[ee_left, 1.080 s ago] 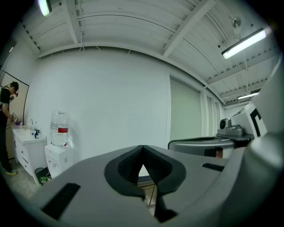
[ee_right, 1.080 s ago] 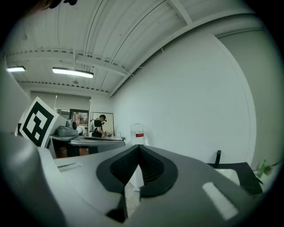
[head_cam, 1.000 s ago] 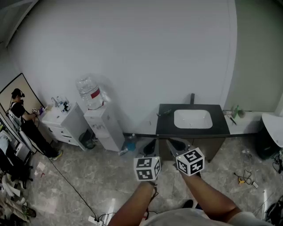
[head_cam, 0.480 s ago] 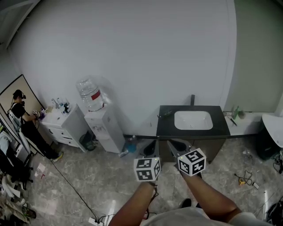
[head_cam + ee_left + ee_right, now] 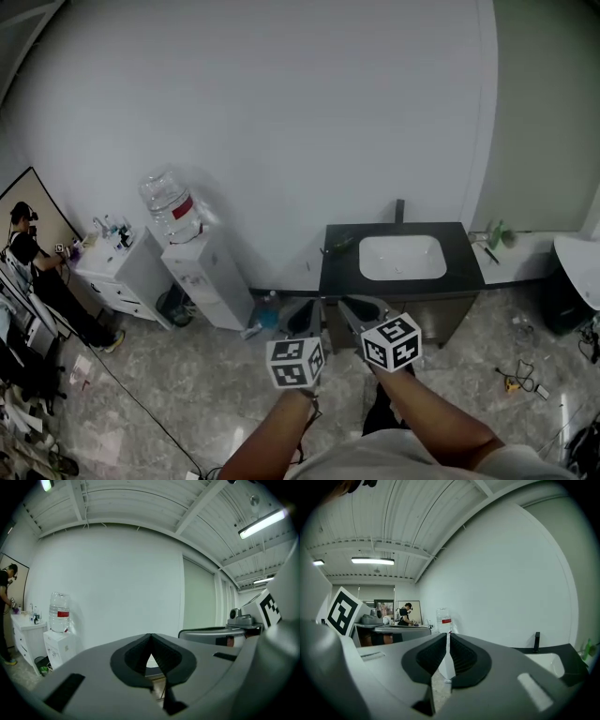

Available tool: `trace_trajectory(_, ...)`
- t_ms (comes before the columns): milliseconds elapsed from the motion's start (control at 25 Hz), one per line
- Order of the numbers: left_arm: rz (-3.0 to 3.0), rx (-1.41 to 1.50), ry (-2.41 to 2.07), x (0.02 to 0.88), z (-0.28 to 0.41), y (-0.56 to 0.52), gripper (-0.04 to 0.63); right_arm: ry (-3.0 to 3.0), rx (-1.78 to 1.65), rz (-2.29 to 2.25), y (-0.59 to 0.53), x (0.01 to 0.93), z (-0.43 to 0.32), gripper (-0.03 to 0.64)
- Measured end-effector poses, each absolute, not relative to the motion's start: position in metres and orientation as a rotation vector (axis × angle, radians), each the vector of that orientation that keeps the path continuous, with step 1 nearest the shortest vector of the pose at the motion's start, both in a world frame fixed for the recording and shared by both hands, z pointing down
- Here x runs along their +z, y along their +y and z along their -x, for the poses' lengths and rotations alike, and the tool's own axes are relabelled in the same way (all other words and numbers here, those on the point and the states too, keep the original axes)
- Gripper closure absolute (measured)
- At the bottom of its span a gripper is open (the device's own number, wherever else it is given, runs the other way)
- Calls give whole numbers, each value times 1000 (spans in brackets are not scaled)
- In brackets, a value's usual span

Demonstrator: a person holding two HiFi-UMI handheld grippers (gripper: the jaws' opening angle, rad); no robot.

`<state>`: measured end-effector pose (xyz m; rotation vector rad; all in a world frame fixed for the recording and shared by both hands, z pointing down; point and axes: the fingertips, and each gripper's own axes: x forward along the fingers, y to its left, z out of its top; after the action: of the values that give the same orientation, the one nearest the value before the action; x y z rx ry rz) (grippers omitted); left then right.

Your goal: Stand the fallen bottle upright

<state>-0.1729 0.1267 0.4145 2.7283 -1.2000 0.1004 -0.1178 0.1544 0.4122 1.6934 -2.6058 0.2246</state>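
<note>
**Claws shut and empty, well short of the sink bench**

Both claws are held out side by side, low in the head view, above a grey marbled floor (image 5: 225, 394). They point toward a vanity against the white wall.

The left claw (image 5: 305, 314) has its pads together. In its own view the tips of the left claw (image 5: 151, 641) meet, with only a small wedge of daylight below them and nothing in it. The right claw (image 5: 356, 307) is likewise closed. In its own view the pads of the right claw (image 5: 447, 639) stand a hairline apart, with nothing gripped between them.

The black bench (image 5: 469, 272) carries a white sink basin (image 5: 401, 257) and a dark tap (image 5: 399, 210) at the back. At the bench's left rear corner a small dark-green item (image 5: 339, 241) lies flat, well apart from both claws. It is too small to tell for sure that it is the bottle.

On the pale ledge (image 5: 530, 246) just right of the bench stands a small green bottle-like thing (image 5: 497, 234).

Left of the vanity is a white water dispenser (image 5: 202, 281) with a big clear jug (image 5: 169, 204) on top. Beyond it are a white cabinet (image 5: 117, 277) and a person (image 5: 23, 248) at the far left edge.
</note>
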Motion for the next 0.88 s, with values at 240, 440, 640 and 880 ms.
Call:
trace_trajectory(240,-2703,143,-1218,452,112,32,589,-2617,255,-1659,58,450,56,611)
trace_trajectory(440,-2633,165,-1256,484,48,-80,589,-2616,332,-1522,-61,496,-10,611)
trace_trajectory(640,-2523,161,-1258,511,1,-174,589,-2575,375,-1350,-170,529,-66,609)
trace_trajectory(880,-2443,187,-1280,532,-22,-250,589,-2493,346,-978,-270,578,-82,591)
